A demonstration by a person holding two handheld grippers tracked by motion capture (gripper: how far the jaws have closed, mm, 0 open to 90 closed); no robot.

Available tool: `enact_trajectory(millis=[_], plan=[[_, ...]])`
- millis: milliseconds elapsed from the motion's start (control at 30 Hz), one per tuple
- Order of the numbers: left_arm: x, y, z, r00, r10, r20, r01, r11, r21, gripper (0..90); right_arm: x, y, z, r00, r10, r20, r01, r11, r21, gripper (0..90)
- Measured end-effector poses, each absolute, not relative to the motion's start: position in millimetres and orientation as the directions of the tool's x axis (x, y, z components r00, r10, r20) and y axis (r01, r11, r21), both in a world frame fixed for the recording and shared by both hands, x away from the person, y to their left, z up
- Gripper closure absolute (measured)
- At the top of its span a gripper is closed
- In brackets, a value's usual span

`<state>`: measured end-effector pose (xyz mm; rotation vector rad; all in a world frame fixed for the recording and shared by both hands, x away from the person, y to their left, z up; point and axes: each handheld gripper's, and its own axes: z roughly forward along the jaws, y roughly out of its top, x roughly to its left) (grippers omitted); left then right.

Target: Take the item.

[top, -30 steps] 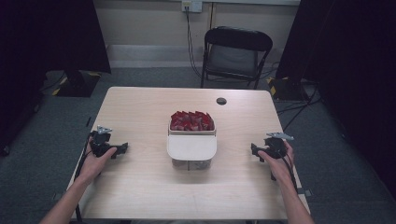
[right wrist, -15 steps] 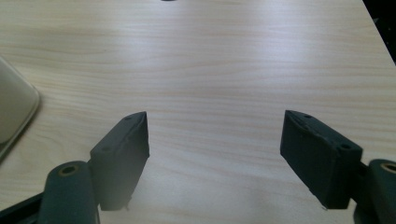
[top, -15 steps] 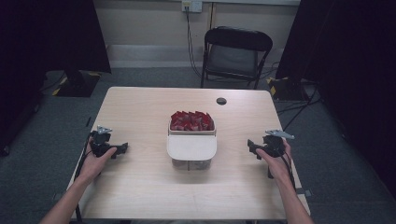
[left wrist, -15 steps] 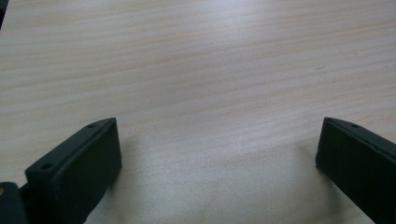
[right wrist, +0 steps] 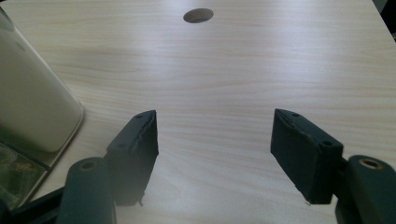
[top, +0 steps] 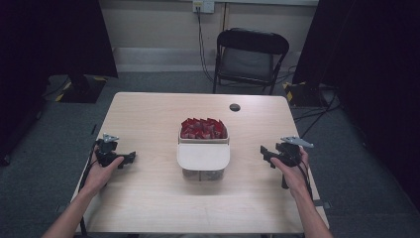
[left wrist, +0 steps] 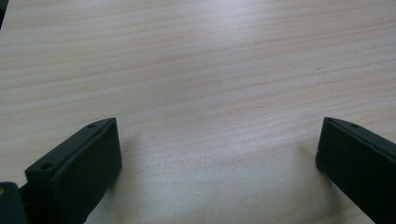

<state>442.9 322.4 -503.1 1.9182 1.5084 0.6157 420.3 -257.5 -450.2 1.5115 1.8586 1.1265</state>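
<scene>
Container (top: pixel 203 154) at frame centre, between both grippers, long axis up-down. Right gripper (top: pixel 266 152) slightly nearer, jaws just been narrowing, nothing between. Left gripper (top: pixel 130 157) spread, empty.

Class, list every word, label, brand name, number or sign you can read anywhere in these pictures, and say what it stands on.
None can be read.
Red packets in the container: any print is too small and blurred to read.
Pale lid: plain, no lettering shows.
Table: bare wood grain, no markings.
Wall socket: no readable label.
</scene>
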Motion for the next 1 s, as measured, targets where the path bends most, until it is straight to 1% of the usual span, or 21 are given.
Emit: enact_trajectory(millis=[367,1000], plan=[[443,322,-503,0.241,0.97,-0.013,0.684,-0.161,0.711,0.0,417,-238,-437,-0.348,0.928,0.136,0.518,0.069,0.853,35.2],[443,322,-503,0.241,0.971,-0.013,0.684,-0.16,0.711,0.0,410,-211,-412,-0.448,0.881,0.151,0.467,0.088,0.88,38.8]])
